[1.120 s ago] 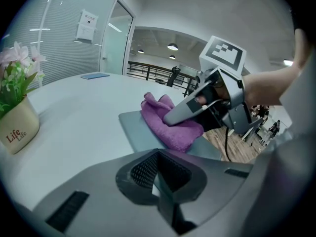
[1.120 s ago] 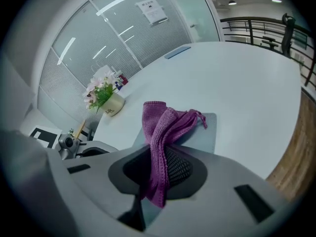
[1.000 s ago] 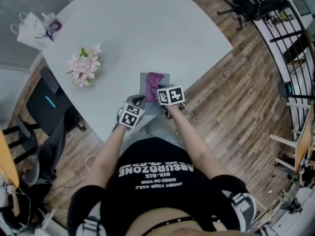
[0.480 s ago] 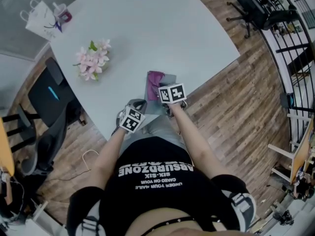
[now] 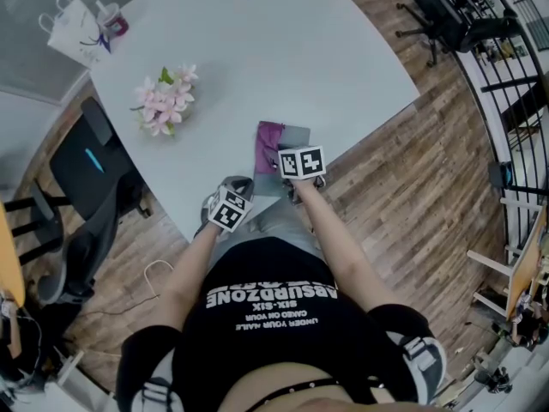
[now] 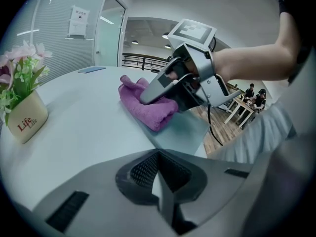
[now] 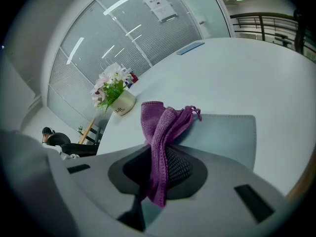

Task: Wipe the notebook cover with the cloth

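Right claw (image 7: 157, 179) pinched on the cloth (image 7: 163, 122), soft and floppy, trailing onto the notebook (image 7: 227, 132); left claw (image 6: 160, 186) closed, empty. Light notebook could slide, worth pinning its edge.

Notebook (image 5: 298, 135) at the near edge of the table (image 5: 283, 50), cloth (image 5: 270, 140) on its left half, right gripper (image 5: 292, 166) over it, left gripper (image 5: 236, 187) just left, flower pot (image 5: 165, 101) farther left, bag (image 5: 70, 31) at the far-left corner.
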Demonstrator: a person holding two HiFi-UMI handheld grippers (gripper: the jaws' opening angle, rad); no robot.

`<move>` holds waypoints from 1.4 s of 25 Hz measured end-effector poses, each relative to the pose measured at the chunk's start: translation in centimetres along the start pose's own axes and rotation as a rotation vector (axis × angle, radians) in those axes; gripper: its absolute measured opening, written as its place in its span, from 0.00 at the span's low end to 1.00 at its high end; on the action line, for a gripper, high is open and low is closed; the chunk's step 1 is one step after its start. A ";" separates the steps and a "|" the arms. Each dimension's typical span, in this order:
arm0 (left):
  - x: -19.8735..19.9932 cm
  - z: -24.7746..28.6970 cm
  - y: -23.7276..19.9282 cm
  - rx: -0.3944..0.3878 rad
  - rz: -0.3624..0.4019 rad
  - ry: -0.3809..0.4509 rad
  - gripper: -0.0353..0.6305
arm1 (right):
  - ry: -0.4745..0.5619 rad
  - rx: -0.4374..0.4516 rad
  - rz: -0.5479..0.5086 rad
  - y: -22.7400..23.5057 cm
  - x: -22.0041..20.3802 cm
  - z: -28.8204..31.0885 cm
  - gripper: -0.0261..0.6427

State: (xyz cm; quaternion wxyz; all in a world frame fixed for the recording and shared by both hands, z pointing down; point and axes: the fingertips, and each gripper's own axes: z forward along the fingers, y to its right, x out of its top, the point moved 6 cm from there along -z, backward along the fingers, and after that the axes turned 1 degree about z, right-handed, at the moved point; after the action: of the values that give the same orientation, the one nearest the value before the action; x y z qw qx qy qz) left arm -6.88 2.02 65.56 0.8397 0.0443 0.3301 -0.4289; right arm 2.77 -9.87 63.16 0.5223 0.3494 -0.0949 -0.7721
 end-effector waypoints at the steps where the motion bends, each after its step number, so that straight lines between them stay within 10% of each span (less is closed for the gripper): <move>1: 0.0 0.0 0.0 0.001 0.003 0.000 0.08 | 0.003 0.003 0.008 0.0 -0.3 -0.1 0.15; 35: -0.4 0.0 -0.1 -0.015 0.037 0.030 0.08 | -0.023 0.077 0.094 -3.0 -8.1 -2.1 0.15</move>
State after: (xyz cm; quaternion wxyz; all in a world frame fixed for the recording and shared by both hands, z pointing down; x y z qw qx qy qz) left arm -7.11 2.20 65.80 0.8428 0.0505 0.3450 -0.4100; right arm 3.56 -1.01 63.67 0.5431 0.3553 -0.1468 -0.7465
